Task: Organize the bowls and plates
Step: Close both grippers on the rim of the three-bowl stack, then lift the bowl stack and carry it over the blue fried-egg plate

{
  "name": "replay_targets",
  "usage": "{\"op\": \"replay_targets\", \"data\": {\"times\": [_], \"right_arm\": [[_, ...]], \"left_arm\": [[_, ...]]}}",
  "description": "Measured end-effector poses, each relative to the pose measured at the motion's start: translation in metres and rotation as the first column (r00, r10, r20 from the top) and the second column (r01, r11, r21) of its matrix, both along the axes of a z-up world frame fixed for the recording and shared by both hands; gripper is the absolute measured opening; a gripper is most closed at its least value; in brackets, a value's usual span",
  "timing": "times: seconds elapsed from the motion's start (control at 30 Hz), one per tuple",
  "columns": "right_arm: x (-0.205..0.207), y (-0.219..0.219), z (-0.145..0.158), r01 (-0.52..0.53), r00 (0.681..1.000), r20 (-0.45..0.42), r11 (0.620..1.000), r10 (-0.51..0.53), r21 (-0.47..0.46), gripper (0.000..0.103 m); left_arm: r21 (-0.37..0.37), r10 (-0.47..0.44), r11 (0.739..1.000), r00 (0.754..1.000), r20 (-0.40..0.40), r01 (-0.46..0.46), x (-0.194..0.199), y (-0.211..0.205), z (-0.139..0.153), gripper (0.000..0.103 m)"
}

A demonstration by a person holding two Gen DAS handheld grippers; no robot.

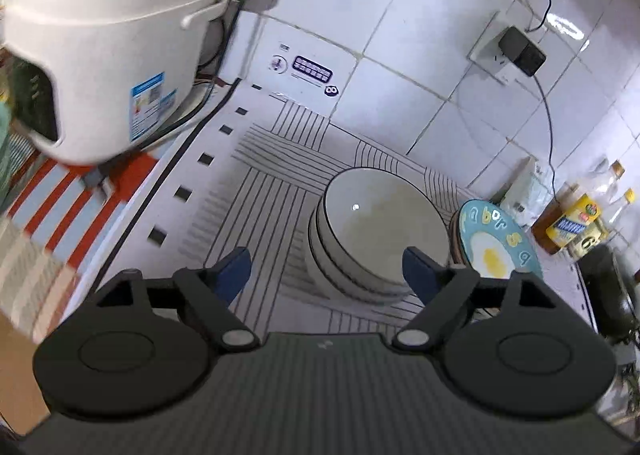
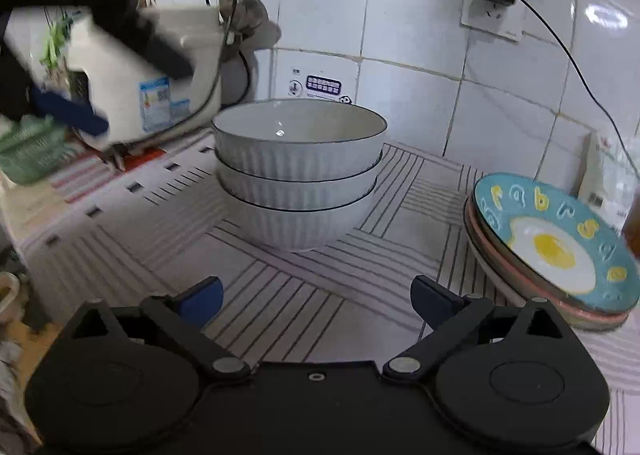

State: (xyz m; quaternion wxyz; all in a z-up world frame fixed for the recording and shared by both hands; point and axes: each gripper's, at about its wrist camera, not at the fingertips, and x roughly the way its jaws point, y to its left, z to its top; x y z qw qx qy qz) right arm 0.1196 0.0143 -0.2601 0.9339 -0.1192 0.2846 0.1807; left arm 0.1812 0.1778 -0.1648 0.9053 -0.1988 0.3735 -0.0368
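A stack of three white ribbed bowls (image 1: 376,231) (image 2: 298,175) stands on the striped mat. To its right lies a stack of plates, topped by a blue plate with a fried-egg picture (image 1: 498,243) (image 2: 556,239). My left gripper (image 1: 326,275) is open and empty, held high above the counter, just short of the bowls. It shows blurred at the upper left of the right wrist view (image 2: 80,95). My right gripper (image 2: 316,301) is open and empty, low over the mat in front of the bowls.
A white rice cooker (image 1: 100,43) (image 2: 152,83) stands at the back left with cables behind it. Oil and sauce bottles (image 1: 576,215) stand at the right by the tiled wall. A wall socket with a black plug (image 1: 520,51) is above.
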Motion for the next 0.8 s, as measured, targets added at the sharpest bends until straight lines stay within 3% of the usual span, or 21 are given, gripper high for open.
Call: {"op": "replay_targets", "data": {"times": [0.1, 0.17, 0.27, 0.47, 0.57, 0.63, 0.7, 0.8], "right_arm": [[0.013, 0.008, -0.005, -0.024, 1.0, -0.006, 1.0, 0.024, -0.014, 0.102], [0.024, 0.011, -0.005, -0.034, 0.999, -0.029, 0.999, 0.034, 0.027, 0.102], [0.038, 0.014, -0.006, -0.053, 0.996, -0.068, 0.995, 0.059, 0.085, 0.101], [0.064, 0.016, -0.011, -0.068, 0.988, -0.126, 0.99, 0.083, 0.125, 0.101], [0.074, 0.013, -0.012, -0.068, 0.988, -0.129, 0.984, 0.09, 0.166, 0.102], [0.078, 0.013, -0.012, -0.08, 0.986, -0.132, 0.979, 0.106, 0.189, 0.102], [0.079, 0.015, -0.012, -0.094, 0.985, -0.127, 0.977, 0.12, 0.189, 0.102], [0.081, 0.017, -0.013, -0.104, 0.984, -0.126, 0.977, 0.129, 0.187, 0.102]], "left_arm": [[-0.033, -0.027, 0.999, 0.998, -0.053, 0.025, 0.022, 0.006, -0.014, 0.084], [-0.073, -0.046, 0.997, 0.993, -0.107, 0.038, 0.037, 0.008, -0.027, 0.087], [-0.074, -0.088, 0.994, 0.981, -0.175, 0.076, 0.057, 0.004, -0.048, 0.09], [-0.152, -0.124, 0.984, 0.973, -0.193, 0.095, 0.074, 0.007, -0.066, 0.088], [-0.149, -0.127, 0.983, 0.978, -0.168, 0.102, 0.078, 0.007, -0.068, 0.081], [-0.146, -0.128, 0.984, 0.976, -0.174, 0.103, 0.082, 0.009, -0.07, 0.064], [-0.153, -0.122, 0.984, 0.974, -0.19, 0.093, 0.084, 0.01, -0.072, 0.054], [-0.153, -0.106, 0.986, 0.966, -0.236, 0.071, 0.083, 0.007, -0.074, 0.047]]}}
